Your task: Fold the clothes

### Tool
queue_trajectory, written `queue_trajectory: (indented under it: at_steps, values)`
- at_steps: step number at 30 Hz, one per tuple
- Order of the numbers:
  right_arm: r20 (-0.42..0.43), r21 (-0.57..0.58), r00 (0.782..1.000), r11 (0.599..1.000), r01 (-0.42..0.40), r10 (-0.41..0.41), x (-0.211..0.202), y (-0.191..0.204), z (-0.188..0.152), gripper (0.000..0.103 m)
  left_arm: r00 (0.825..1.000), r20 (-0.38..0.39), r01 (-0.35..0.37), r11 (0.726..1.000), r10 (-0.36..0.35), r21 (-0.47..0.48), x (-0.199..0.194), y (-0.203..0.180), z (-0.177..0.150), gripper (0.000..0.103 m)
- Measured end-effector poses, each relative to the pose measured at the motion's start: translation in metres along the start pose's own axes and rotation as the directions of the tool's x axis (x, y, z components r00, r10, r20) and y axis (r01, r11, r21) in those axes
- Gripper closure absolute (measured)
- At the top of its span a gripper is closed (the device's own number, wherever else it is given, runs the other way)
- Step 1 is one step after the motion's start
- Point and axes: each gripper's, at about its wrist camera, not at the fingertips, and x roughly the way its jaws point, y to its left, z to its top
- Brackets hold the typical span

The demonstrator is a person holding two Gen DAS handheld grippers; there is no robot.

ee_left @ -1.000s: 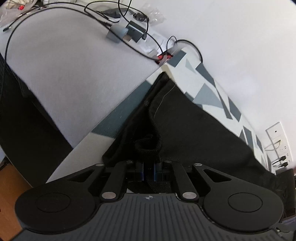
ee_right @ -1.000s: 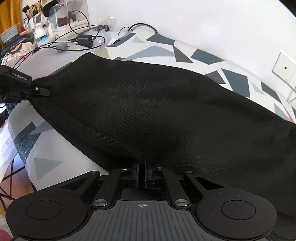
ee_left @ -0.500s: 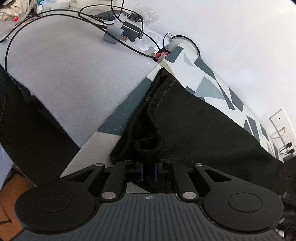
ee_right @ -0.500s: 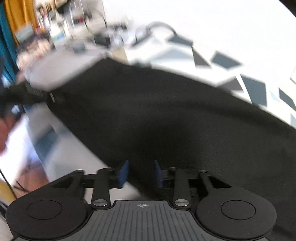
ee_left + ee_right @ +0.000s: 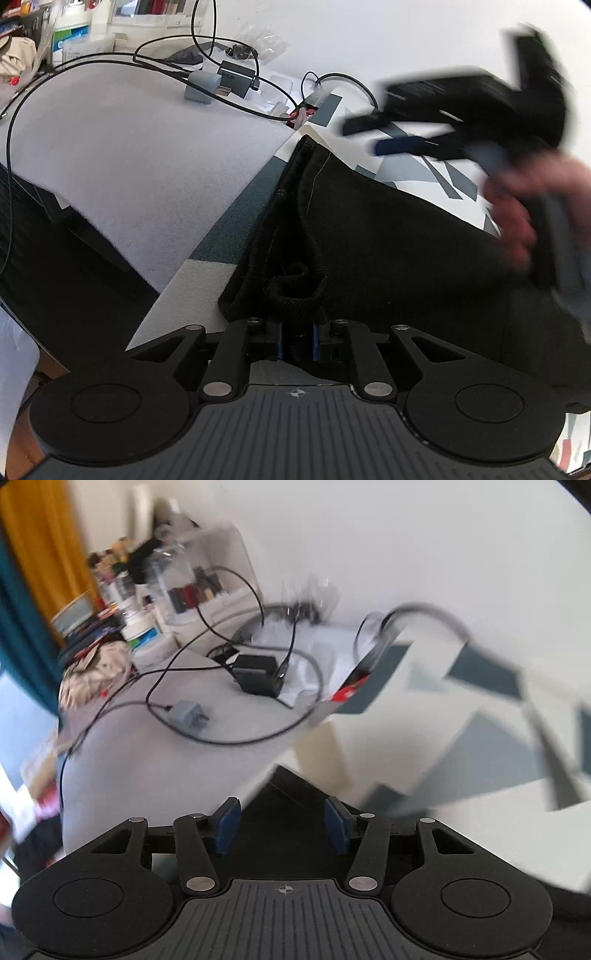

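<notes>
A big cover with a white ground and grey and dark blue-grey triangles (image 5: 458, 184) lies over a flat place; whether that place is a bed or a table cannot be told. On this cover lies the black garment (image 5: 406, 251), spread out and reaching off to the right in the left wrist view. One corner of it points up toward the grey felt mat (image 5: 129, 155) beside it, and a thin pale stitch line runs along its hem.

The left gripper (image 5: 297, 339) sits at the near edge of the garment. Its blue pads are close together, with a bunched, rope-like fold of the black cloth between them. Its jaws have just been opening a little, and the cloth is still between the pads.

The right gripper (image 5: 380, 138) shows blurred at the upper right of the left wrist view, above the garment's far edge, with a hand (image 5: 517, 218) around its handle. In its own view, the right gripper (image 5: 282, 827) has its blue pads wide apart. Its jaws have just been opening, and nothing is between them. The pointed corner of the garment (image 5: 295, 790) lies just in front of them.

On the mat lie long black cables (image 5: 74, 70), a small black box (image 5: 256, 675) and a grey plug (image 5: 190, 718). The box has pale marks on it, but they are too small to read. Behind them stand clear boxes and a white tub with a blue-green label (image 5: 142, 635), too blurred to read. An orange curtain (image 5: 40, 554) hangs at the far left.
</notes>
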Motion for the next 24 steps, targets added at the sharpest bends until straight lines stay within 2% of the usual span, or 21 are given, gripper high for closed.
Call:
queue_trajectory:
  at_steps: [3,5,8,14,17,23,24]
  values:
    - [-0.089,0.019,0.996,1.0,0.017,-0.016,0.034,0.012,0.01,0.052,1.0,-0.005,0.022,0.998,-0.022,-0.054,0.0,0.006,0.0,0.084]
    - [-0.116,-0.005,0.991,0.997,0.071,-0.071,0.043,0.015,0.006,0.058,0.999,-0.005,0.045,0.993,-0.046,-0.107,0.0,0.012,0.001,0.084]
    - [-0.136,-0.012,0.984,0.994,0.111,-0.111,0.038,0.009,-0.003,0.067,0.999,-0.005,0.052,0.991,-0.053,-0.122,-0.001,0.014,0.001,0.084]
    - [-0.18,-0.002,0.968,0.984,0.178,-0.175,0.023,-0.011,-0.015,0.069,0.999,-0.017,0.042,0.995,-0.043,-0.092,0.0,0.01,0.001,0.08]
    - [-0.18,-0.011,0.962,0.978,0.209,-0.208,0.022,-0.011,-0.014,0.066,0.999,-0.024,0.031,0.997,-0.033,-0.076,0.001,0.007,0.003,0.08]
    - [-0.137,-0.204,0.934,0.932,0.299,-0.33,0.041,0.014,-0.003,0.066,1.0,-0.002,-0.014,1.0,0.014,0.028,0.0,-0.006,-0.003,0.078]
    - [-0.146,-0.195,0.935,0.936,0.292,-0.322,0.044,0.014,-0.001,0.072,1.0,0.006,-0.011,0.999,0.01,0.033,-0.002,-0.006,-0.005,0.075]
